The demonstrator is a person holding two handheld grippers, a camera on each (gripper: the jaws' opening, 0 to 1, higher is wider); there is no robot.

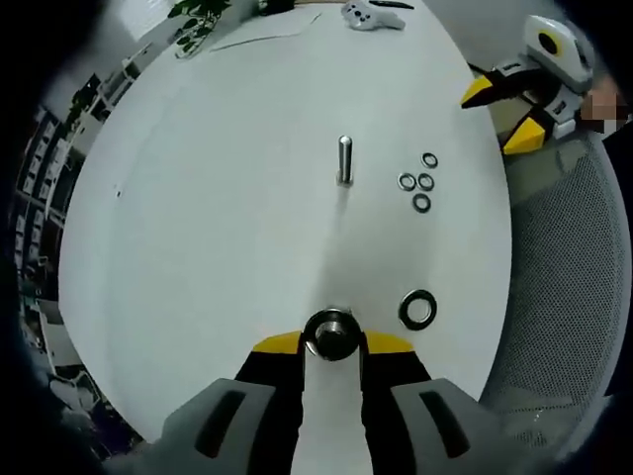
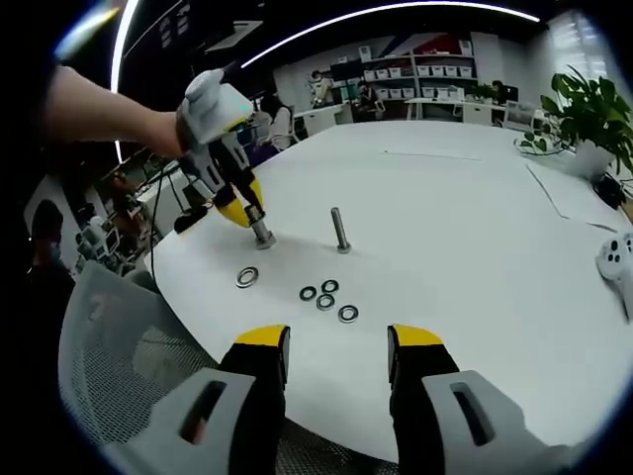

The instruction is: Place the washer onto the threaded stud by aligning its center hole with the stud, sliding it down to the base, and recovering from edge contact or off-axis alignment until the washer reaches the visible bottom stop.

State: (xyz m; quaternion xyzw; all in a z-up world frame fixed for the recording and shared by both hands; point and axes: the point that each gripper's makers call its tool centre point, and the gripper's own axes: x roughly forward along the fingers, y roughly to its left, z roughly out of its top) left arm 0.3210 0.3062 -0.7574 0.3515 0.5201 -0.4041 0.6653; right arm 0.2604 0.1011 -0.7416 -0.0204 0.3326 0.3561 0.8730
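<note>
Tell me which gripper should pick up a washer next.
Right. The right gripper is open and empty, and the small washers lie just ahead of its fingers. The left gripper is already shut on a metal piece standing on the table.

We can't read a single bit of text anywhere here, no labels, brands, numbers or signs. The bench (image 1: 198, 247) is plain white with nothing printed on it, and the sheets of paper (image 2: 569, 198) lying on it look blank from where we're seeing them. The shelves (image 2: 386, 74) at the back of the room carry stuff, but it's way too small and blurry for us to make out any lettering.
</note>
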